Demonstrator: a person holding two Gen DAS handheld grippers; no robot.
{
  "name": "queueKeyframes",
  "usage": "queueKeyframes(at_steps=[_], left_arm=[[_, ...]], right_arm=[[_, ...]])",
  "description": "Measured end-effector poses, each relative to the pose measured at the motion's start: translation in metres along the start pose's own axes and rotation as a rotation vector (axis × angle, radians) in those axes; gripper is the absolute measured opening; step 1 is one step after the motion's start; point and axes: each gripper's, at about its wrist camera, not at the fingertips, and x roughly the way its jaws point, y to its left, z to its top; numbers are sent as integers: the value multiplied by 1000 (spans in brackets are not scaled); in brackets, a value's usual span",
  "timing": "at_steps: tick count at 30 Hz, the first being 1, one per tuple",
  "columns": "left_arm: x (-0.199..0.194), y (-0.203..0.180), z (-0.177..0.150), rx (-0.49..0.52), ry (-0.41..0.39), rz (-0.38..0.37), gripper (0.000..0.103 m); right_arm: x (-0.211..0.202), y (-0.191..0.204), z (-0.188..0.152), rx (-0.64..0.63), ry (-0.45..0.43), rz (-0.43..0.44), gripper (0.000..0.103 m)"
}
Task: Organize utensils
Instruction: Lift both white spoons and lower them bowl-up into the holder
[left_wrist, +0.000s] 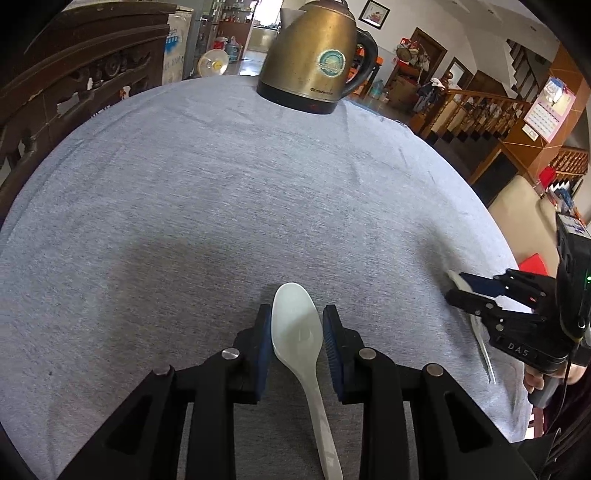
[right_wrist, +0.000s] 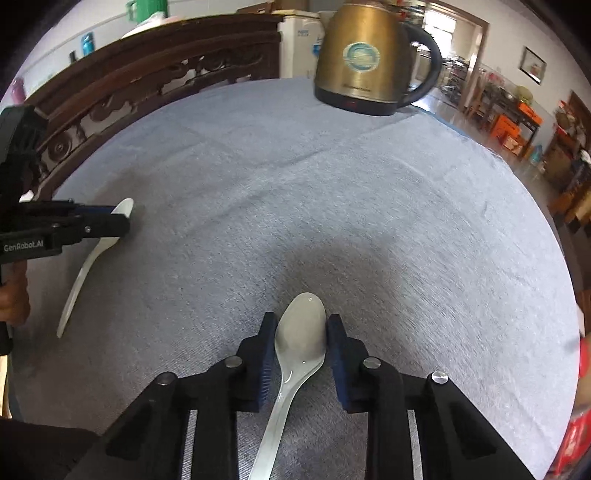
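Note:
A white plastic spoon (left_wrist: 298, 332) lies on the grey tablecloth with its bowl between the fingers of my left gripper (left_wrist: 295, 314); the pads sit close on both sides of the bowl. A second white spoon (right_wrist: 301, 332) lies with its bowl between the fingers of my right gripper (right_wrist: 300, 321), pads tight against it. Each gripper shows in the other view: the right gripper (left_wrist: 456, 286) at the right edge, the left gripper (right_wrist: 123, 218) at the left edge over the first spoon (right_wrist: 92, 254).
A brass-coloured electric kettle (left_wrist: 314, 55) stands at the table's far edge, also in the right wrist view (right_wrist: 364, 59). A carved dark wooden chair back (right_wrist: 147, 77) stands behind the table on the left. The round table's edge (left_wrist: 495, 221) drops off at the right.

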Motion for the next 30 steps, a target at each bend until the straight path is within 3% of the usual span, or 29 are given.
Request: queueKeyframes(at_steps=[7,11,20,25,30], left_arm=[[-40,14,-8,-52,-67,38,28],[-74,25,-25,-104,-120,53,28],[-160,8,-91,-135,-261,21,28],[-202,-22,-118,-106,-340,-23,28],[-242,-64,-126,-11,-461,-71,28]], right_arm=[[-41,-34,-33,217,-105,-48,29],[-83,-57,-67,389,-218,-58,29],[-159,-40,-142,614,-457,-28,29],[-194,-9,-164,604,-546,-3,29],[-226,30,-156,514,-652,46,29]])
